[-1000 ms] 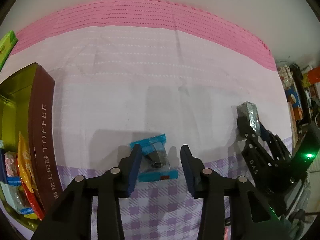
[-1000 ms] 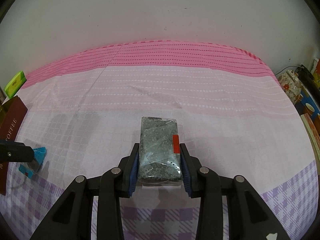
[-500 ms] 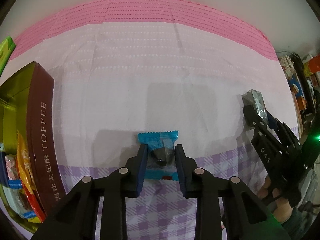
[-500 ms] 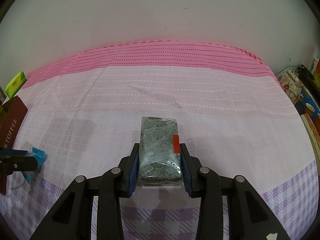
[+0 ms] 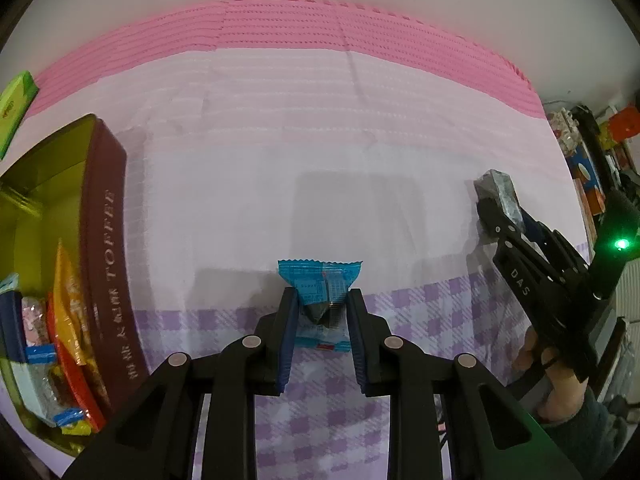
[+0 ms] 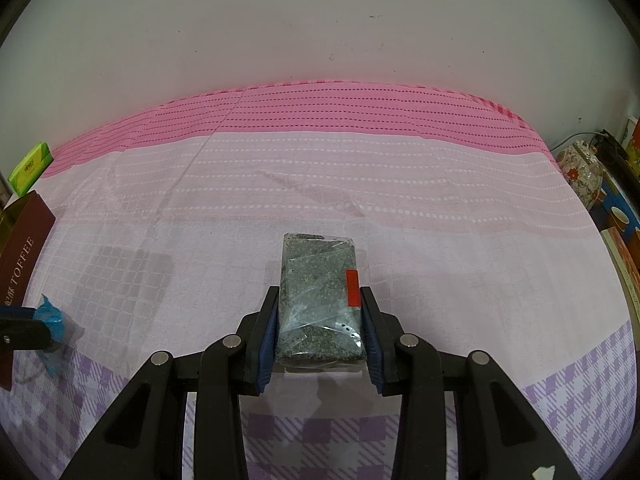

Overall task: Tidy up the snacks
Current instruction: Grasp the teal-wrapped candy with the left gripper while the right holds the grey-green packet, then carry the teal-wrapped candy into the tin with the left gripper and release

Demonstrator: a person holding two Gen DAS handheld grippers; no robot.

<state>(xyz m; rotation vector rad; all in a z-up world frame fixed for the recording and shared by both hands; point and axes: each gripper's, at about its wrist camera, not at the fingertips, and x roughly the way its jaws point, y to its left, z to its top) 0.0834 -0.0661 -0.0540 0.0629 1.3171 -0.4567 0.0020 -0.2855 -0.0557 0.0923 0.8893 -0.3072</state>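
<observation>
Our left gripper pinches a blue-wrapped candy against the tabletop, while our right gripper clamps a grey speckled packet. From the candy, the open toffee tin of snacks sits at nine o'clock with bare cloth between. A green box lies at ten o'clock, clutter at two.
</observation>
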